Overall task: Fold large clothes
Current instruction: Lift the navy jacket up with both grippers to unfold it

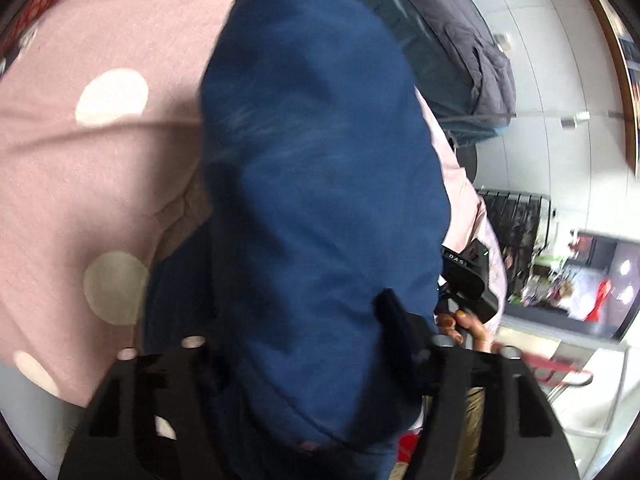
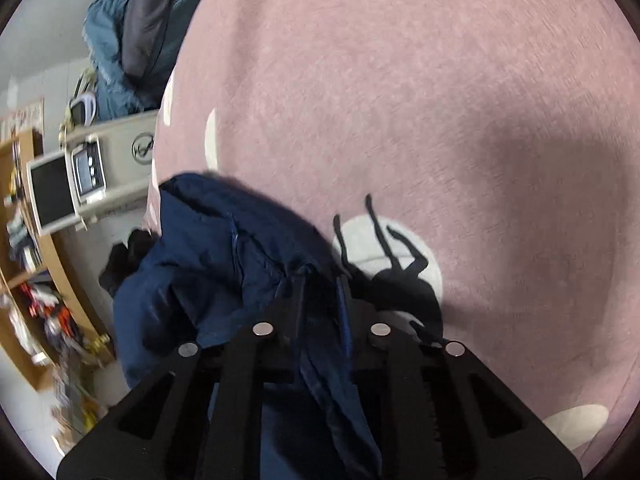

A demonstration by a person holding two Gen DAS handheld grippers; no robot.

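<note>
A dark blue garment (image 1: 320, 160) fills the middle of the left wrist view, stretched up over a pink spotted bed cover (image 1: 80, 168). It bunches between the fingers of my left gripper (image 1: 312, 352) and hides their tips; the jaws stand fairly wide around the thick wad. Past its right edge shows the black body of my right gripper (image 1: 464, 284), held by a person's hand (image 1: 468, 326). In the right wrist view the right gripper (image 2: 320, 280) is shut on a fold of the blue garment (image 2: 224, 248), which hangs crumpled off the left edge of the bed cover (image 2: 440, 100).
A pile of grey and teal clothes (image 1: 472, 48) (image 2: 136, 20) lies at the far end of the bed. A wooden shelf (image 2: 40, 264) and a white device with a screen (image 2: 68, 188) stand on the floor side. A dark ribbed case (image 1: 516, 220) stands beside the bed.
</note>
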